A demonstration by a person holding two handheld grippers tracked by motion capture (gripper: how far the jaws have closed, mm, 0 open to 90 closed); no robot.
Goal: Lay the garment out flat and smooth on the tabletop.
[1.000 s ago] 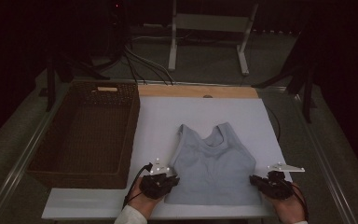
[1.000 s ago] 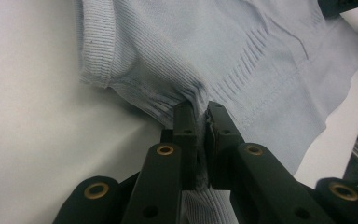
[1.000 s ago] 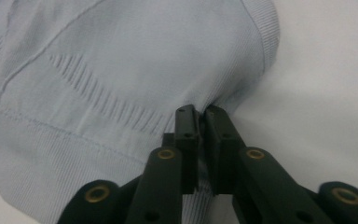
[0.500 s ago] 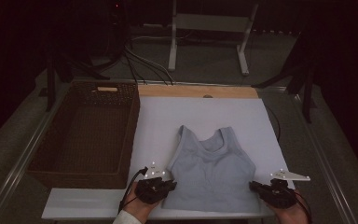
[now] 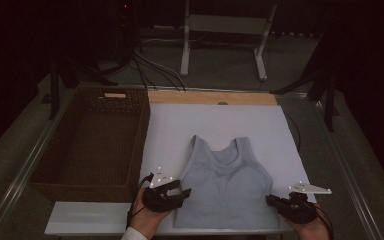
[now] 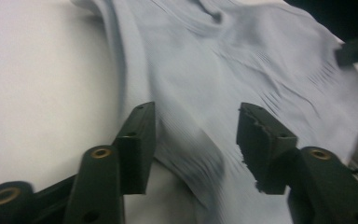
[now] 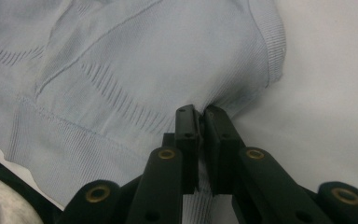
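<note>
The bench (image 5: 220, 125) carries one flat white board, smooth and matte, with a strip of bare wood along its far edge. One rectangular brown wicker basket (image 5: 87, 145), coarsely woven, stands at its left. One pale blue tank top (image 5: 225, 185) of fine ribbed knit lies flat on the near half of the board, straps pointing away from the person. The left gripper view adds rippled folds running across the cloth; the right gripper view adds its thicker ribbed hem band. Two black grippers work the near corners. The left gripper (image 6: 196, 135) has just been opening; its jaws stand spread over the fabric. The right gripper (image 7: 198, 116) is pressed together, pinching the hem corner.
</note>
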